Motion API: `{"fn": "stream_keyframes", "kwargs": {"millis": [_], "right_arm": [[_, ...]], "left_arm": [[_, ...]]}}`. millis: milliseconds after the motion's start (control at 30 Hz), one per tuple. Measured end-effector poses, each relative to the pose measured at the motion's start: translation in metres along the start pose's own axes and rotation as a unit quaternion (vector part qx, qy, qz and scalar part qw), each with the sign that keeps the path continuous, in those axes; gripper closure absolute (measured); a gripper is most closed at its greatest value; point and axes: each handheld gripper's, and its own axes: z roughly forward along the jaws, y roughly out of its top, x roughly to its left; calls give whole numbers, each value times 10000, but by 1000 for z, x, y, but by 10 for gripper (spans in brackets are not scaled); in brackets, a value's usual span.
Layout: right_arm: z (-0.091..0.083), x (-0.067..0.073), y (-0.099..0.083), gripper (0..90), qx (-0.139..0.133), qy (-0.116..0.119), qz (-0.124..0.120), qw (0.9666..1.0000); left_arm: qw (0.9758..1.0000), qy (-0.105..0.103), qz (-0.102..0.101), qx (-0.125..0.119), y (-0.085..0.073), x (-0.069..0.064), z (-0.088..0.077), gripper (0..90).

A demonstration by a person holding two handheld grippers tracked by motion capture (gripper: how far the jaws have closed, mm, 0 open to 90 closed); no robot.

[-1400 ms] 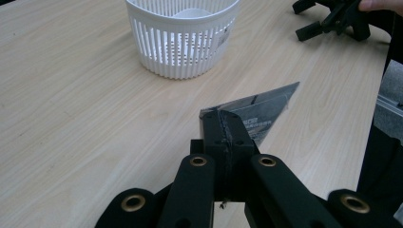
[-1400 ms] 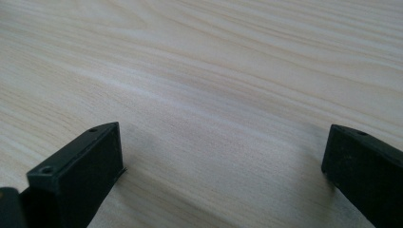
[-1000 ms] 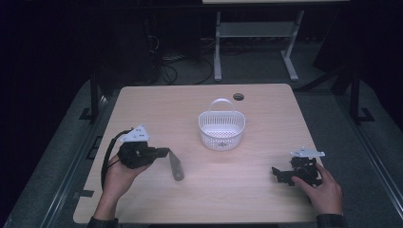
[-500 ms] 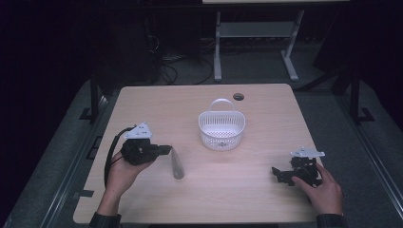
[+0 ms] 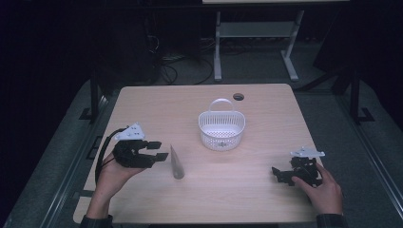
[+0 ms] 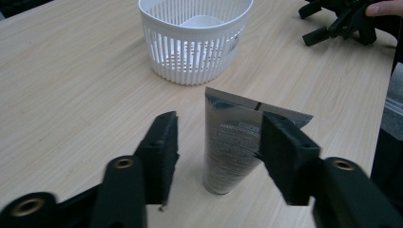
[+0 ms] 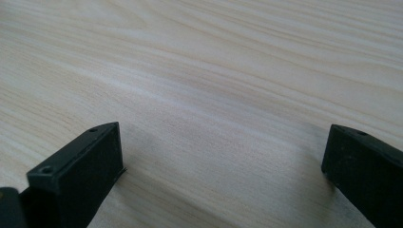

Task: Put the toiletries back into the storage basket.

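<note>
Grey tube (image 6: pixel 231 142) upright by basket (image 5: pixel 221 129) — we've just opened L gripper (image 5: pixel 158 151) around it, unpinched; R gripper (image 5: pixel 278 174) gapes, idle.

tube (image 5: pixel 176 163): 1 | basket (image 5: pixel 221 137): 1 | table (image 5: pixel 247 194): 1 | hand-held gripper: 2 — left hand-held gripper (image 5: pixel 159 151), right hand-held gripper (image 5: pixel 277 174)

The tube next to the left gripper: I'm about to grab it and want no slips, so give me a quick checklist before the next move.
1. Left gripper jaws have just been opening, pads clear of the tube: ok.
2. Tube standing upright on its cap, crimped end up: ok.
3. Tube centred between the jaws: not ok, it sits nearer one pad and beyond the tips.
4. Basket upright, nothing inside: ok.
5. Right gripper open, resting on the table, apart from the tube: ok.
6. Cap screwed tight: cannot tell.
</note>
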Motion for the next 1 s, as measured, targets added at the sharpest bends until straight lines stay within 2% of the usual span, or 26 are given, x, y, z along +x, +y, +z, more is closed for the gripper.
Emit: {"fn": "stream_keyframes", "kwargs": {"millis": [167,300,400,700,1000], "right_arm": [[0,0,0,0,-1,-1,-2,10000],[0,0,0,0,1,0,-1,10000],[0,0,0,0,0,0,-2,10000],[0,0,0,0,-1,0,-3,10000],[0,0,0,0,0,1,0,10000]], "left_arm": [[9999,-28,77,126,1,-1,2,283],[9993,-104,160,327,3,-3,4,184],[9987,-150,241,424,5,-4,3,149],[9973,-259,435,531,15,-8,1,128],[9958,-338,567,633,24,-12,11,128]]}}
